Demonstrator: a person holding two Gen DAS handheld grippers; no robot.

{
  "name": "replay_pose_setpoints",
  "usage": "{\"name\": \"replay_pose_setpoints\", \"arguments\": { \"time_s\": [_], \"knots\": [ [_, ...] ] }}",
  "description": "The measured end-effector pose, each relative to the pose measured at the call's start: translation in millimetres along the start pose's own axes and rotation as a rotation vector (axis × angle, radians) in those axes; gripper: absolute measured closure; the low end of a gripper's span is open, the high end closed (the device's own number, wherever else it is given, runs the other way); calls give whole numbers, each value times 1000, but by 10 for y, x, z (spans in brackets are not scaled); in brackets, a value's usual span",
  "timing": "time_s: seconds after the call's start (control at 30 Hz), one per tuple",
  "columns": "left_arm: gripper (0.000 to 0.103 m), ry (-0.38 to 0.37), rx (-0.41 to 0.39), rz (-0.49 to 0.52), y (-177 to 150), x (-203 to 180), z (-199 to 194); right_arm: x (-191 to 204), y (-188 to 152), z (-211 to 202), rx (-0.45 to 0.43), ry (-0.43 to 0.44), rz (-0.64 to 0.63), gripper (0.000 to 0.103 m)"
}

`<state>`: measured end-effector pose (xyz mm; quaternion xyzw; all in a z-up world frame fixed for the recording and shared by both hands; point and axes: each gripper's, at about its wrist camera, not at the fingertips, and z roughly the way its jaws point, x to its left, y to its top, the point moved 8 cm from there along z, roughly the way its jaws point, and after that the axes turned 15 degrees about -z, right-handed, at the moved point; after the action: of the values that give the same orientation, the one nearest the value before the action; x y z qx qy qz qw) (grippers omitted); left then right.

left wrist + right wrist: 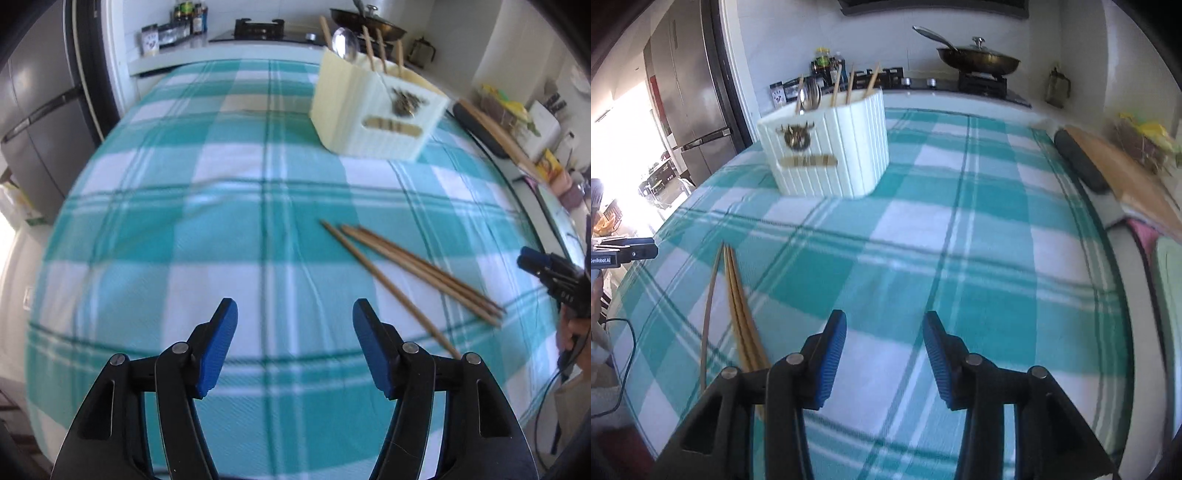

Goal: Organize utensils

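Task state — partly done, judging from how things lie. The cream ribbed plastic utensil holder [373, 110] stands on the teal-and-white checked tablecloth [184, 221] toward the far side of the table. It already holds a shiny metal spoon [345, 44] and several light wooden chopsticks [380, 50] standing upright, their tops above the rim; the exact count is unclear through the blur.

Left to do: a loose bunch of long wooden chopsticks [413, 273] lies flat on the cloth, well apart from the holder, nearer the front edge. Three or four sticks, one splayed off from the rest. In the right wrist view the same bunch [737, 310] runs just to the left of that gripper's fingers.

Left gripper [295, 343]: blue pads spread wide, nothing between them, hovering over bare cloth to the left of the loose chopsticks.
Right gripper [884, 354]: pads parted, narrower gap, nothing between them — not touching the sticks. It also shows at the right edge of the left wrist view, just beyond the bunch.

Judgement: remaining work is picking up the loose bunch and standing it in the holder; no grasp has begun yet
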<state>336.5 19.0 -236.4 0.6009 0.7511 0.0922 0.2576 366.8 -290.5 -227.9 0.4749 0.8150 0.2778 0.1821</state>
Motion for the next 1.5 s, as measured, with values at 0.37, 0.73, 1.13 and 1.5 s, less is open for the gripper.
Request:
{"name": "replay_pose_setpoints", "arguments": {
  "time_s": [0.37, 0.73, 1.13, 1.5],
  "knots": [
    [33, -68, 5, -40, -292, -624, 187, 758, 59, 129, 31, 191, -167, 78],
    [33, -33, 13, -60, -275, -720, 418, 1037, 103, 393, 147, 198, -352, 90],
    [33, 48, -16, 3, -301, -804, 594, 1155, -8, 482, 233, 207, -440, 95],
    [88, 0, -10, 138, -388, -734, 491, 783, -203, 319, 137, 81, -63, 97]
  ]
}}
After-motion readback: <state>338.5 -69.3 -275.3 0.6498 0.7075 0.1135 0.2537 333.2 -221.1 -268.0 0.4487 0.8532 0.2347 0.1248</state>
